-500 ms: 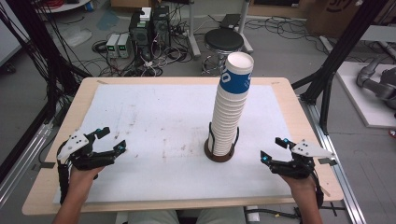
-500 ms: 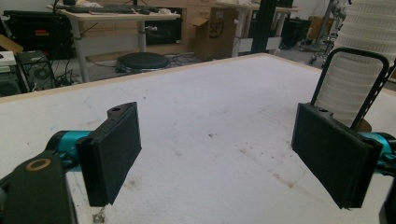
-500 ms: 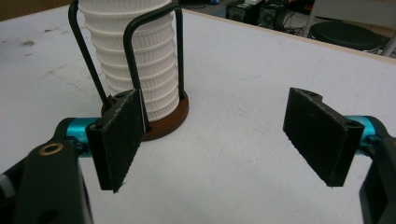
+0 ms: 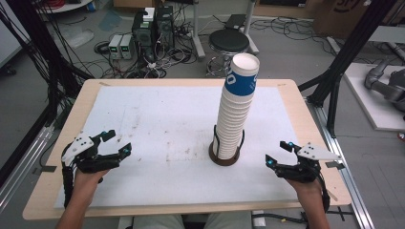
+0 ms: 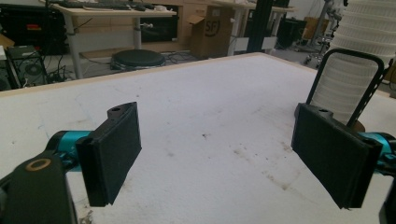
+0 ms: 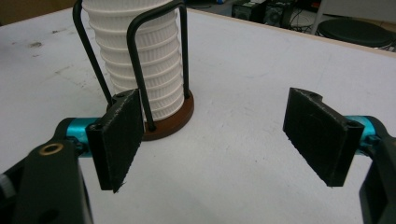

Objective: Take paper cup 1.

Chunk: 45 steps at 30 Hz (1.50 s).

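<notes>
1. The stack of paper cups [image 4: 234, 112] stood in a dark wire holder [image 4: 225, 153] right of the middle of the white table [image 4: 143, 114], its long axis upright and leaning a little toward the far side, the top cup's [image 4: 243, 75] mouth facing up.
2. The right gripper [image 4: 277, 153] rested near the holder, jaws spread wide with nothing between them.
3. The left gripper [image 4: 118, 143] lay well apart on the other side, likewise released and empty.
4. To my eye, lifting the top cup cleanly would call for a straight pull along the stack's axis, the other gripper steadying the cups below.
</notes>
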Each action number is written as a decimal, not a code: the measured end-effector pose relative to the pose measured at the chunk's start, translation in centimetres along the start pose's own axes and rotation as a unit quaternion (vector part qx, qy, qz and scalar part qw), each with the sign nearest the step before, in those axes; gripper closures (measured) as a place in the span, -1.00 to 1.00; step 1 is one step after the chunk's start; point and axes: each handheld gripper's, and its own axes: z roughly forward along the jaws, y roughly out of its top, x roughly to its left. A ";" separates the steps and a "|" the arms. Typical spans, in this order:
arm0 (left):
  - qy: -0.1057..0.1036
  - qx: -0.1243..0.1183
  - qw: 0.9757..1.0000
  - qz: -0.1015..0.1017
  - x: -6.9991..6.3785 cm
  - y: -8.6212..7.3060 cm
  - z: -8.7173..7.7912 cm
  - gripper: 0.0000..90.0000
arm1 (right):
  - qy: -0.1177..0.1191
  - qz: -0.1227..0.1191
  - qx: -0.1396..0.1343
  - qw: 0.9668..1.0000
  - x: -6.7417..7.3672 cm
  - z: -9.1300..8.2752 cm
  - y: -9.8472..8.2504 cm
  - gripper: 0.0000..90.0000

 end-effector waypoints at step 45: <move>-0.230 0.013 0.972 0.047 -8.3 19.2 10.7 -0.66 | -0.010 -0.005 0.005 1.000 0.2 -0.5 0.3 -0.53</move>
